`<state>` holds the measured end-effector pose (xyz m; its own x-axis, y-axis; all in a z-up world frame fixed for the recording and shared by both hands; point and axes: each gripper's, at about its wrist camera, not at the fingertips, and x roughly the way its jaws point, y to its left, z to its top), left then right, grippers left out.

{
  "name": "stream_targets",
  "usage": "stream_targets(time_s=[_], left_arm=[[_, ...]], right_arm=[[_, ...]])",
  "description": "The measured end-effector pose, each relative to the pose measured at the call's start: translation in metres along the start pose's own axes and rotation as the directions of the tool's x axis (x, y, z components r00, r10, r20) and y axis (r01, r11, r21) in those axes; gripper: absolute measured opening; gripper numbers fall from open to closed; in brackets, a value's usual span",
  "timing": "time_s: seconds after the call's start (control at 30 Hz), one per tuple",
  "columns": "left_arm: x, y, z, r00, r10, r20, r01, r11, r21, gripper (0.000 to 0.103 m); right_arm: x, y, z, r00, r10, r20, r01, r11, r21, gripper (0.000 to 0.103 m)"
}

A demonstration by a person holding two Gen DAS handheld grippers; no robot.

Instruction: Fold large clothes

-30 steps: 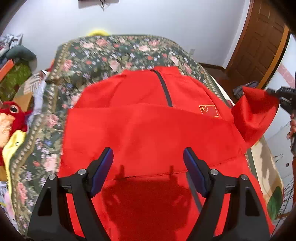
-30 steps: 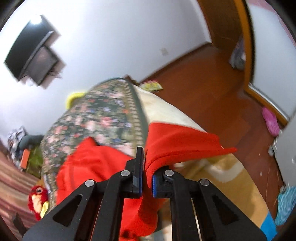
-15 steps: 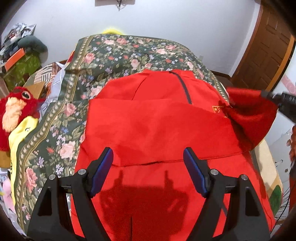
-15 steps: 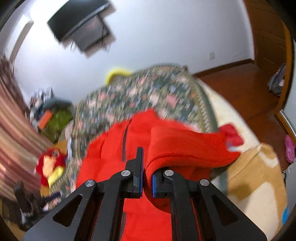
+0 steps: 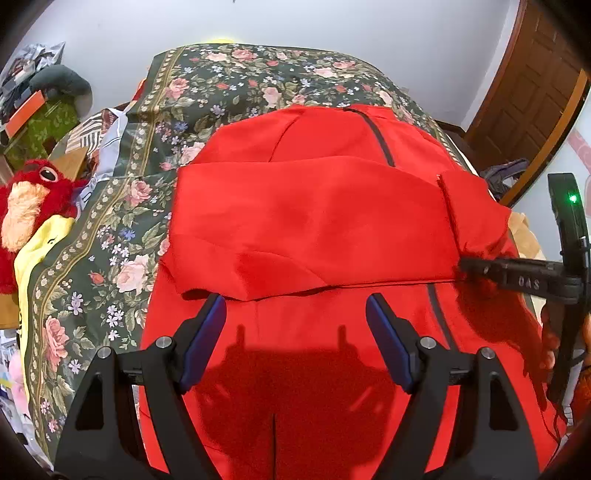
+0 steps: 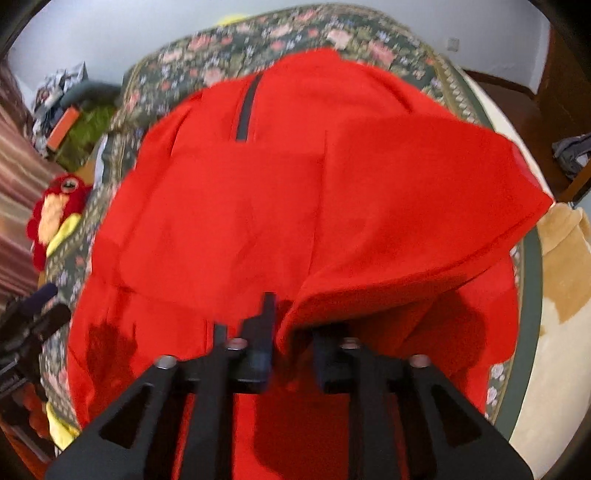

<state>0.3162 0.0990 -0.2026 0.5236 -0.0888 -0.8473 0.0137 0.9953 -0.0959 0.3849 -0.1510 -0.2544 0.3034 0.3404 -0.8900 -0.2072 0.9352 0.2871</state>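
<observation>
1. The left claw (image 5: 295,321) is held wide apart over the red jacket (image 5: 314,221), nothing between its pads.
2. The right claw (image 6: 291,343) has just been opening; a sleeve fold (image 6: 406,229) lies loose between its jaws, unpinched.
3. Beyond both claws, the jacket is spread on a floral bedspread (image 5: 229,85).
4. Left of it, a plush toy (image 5: 29,206) is seen.

A bed with a dark green floral bedspread (image 5: 236,85) fills the middle of the room. The far wall (image 5: 332,22) is plain white. A brown wooden door (image 5: 532,96) stands at far right. Wooden floor (image 6: 524,114) lies right of the bed. Clutter (image 5: 33,107) is stacked at far left.
</observation>
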Motion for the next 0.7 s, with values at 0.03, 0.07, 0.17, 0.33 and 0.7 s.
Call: stream_targets(time_s=[0.03, 0.07, 0.17, 0.33, 0.7], left_arm=[[-0.001, -0.004, 0.001, 1.000, 0.000, 0.001, 0.000, 1.000, 0.006, 0.077], [-0.003, -0.009, 0.002, 1.000, 0.000, 0.003, 0.000, 1.000, 0.015, 0.077], [-0.012, -0.029, 0.008, 1.000, -0.002, 0.016, 0.001, 0.999, 0.053, 0.077], [-0.026, -0.076, 0.024, 0.998, -0.033, 0.045, 0.027, 0.991, 0.133, 0.077], [-0.001, -0.209, 0.062, 0.993, -0.114, 0.023, 0.100, 0.937, 0.334, 0.077]], right_arm=[[-0.002, -0.001, -0.002, 1.000, 0.023, -0.016, -0.023, 1.000, 0.000, 0.043], [-0.006, -0.001, -0.004, 0.999, 0.036, -0.015, -0.036, 0.999, -0.002, 0.045], [-0.028, -0.006, -0.011, 0.999, 0.034, 0.009, -0.034, 0.999, -0.027, 0.045], [-0.068, -0.031, -0.020, 0.994, -0.005, 0.106, 0.009, 0.999, -0.034, 0.046], [-0.147, -0.106, -0.047, 0.885, -0.300, 0.356, 0.308, 0.951, 0.036, 0.066]])
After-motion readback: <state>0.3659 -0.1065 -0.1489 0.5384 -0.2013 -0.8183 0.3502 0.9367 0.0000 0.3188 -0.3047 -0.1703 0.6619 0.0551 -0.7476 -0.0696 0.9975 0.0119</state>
